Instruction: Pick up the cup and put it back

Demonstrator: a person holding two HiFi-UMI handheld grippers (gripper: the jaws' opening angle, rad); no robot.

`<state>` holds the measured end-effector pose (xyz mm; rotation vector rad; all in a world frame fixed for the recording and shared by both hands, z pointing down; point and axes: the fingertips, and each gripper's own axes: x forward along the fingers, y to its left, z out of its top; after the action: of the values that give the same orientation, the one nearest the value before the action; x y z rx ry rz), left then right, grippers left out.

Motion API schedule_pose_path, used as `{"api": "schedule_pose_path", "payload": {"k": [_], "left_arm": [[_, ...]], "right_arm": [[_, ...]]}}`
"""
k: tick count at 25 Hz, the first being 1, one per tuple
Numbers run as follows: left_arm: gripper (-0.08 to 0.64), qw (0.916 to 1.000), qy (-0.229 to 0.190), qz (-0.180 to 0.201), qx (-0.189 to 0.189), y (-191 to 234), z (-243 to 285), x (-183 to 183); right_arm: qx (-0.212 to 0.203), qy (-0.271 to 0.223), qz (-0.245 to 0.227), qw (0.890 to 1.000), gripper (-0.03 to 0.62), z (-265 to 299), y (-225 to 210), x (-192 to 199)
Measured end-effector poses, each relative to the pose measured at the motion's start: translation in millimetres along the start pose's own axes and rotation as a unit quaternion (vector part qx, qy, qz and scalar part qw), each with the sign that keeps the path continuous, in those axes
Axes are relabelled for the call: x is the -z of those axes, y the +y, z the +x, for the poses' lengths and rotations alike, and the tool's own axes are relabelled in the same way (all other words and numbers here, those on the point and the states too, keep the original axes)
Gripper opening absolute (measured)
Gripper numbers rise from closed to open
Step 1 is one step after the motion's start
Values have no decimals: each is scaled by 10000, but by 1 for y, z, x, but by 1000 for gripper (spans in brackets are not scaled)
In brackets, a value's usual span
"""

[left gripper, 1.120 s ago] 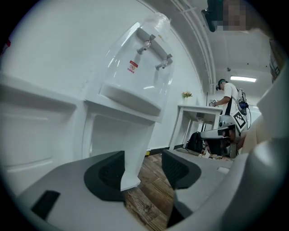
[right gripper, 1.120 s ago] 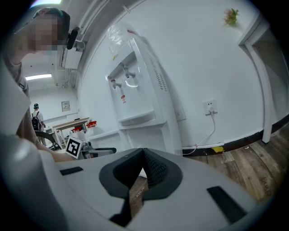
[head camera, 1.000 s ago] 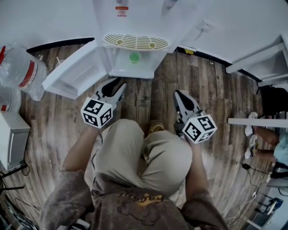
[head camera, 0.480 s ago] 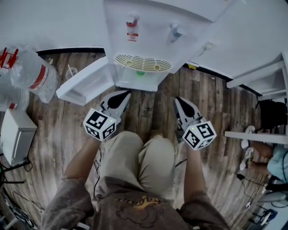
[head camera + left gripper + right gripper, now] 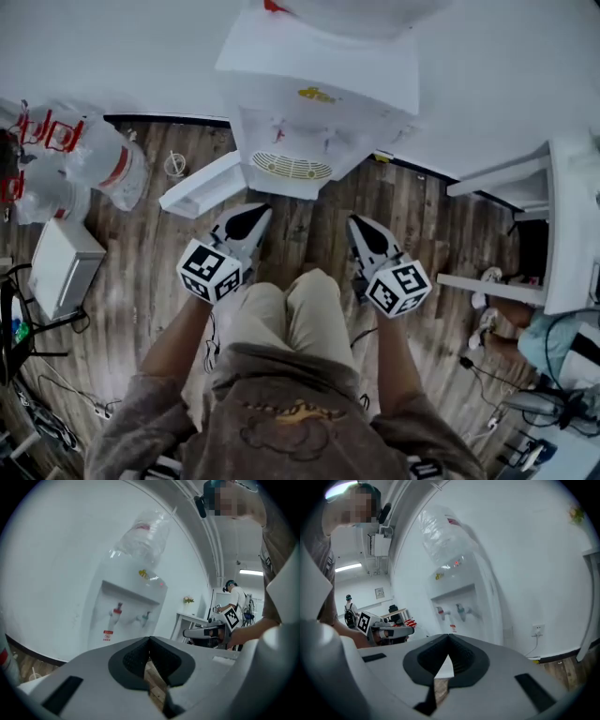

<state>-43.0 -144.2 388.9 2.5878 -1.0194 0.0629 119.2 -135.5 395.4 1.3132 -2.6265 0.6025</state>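
Note:
No cup lies between or near my jaws. The green cup is hidden; the white water dispenser (image 5: pixel 319 103) and its drip grille (image 5: pixel 292 166) cover the low cabinet, whose door (image 5: pixel 202 187) stands swung out to the left. My left gripper (image 5: pixel 253 214) hangs in front of the dispenser, shut and empty, its tips meeting (image 5: pixel 150 639) below the two taps (image 5: pixel 129 613). My right gripper (image 5: pixel 359 225) is beside it, also shut on nothing (image 5: pixel 449 638). Each gripper view shows the other gripper off to the side.
Large water bottles (image 5: pixel 112 164) and a clear cup with a straw (image 5: pixel 174 165) stand on the wood floor at left, near a white box (image 5: pixel 61 267). A white table (image 5: pixel 572 216) and a seated person (image 5: pixel 553 337) are at right. Cables (image 5: pixel 37 412) trail at lower left.
Both grippers and the head camera have risen together. The open cabinet with the green cup has slid out of sight under the grille, and the dispenser's top has come into view.

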Motion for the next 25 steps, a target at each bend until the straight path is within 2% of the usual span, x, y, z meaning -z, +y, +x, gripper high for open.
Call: {"api": "schedule_pose_path", "payload": {"k": [6, 13, 19, 25], "left_arm": [[3, 9998, 179, -4, -88, -60, -38, -124], [3, 9998, 130, 32, -125, -124, -53, -240], [3, 9995, 47, 198, -246, -148, -50, -299], [3, 9984, -121, 326, -453, -154, -38, -325]], "right_arm": [[-282, 116, 228, 9993, 2, -54, 70, -111], [-249, 38, 305, 9992, 2, -106, 101, -215], [-424, -79, 143, 9990, 2, -123, 104, -273], [-613, -89, -114, 9980, 2, -120, 88, -298]]}}
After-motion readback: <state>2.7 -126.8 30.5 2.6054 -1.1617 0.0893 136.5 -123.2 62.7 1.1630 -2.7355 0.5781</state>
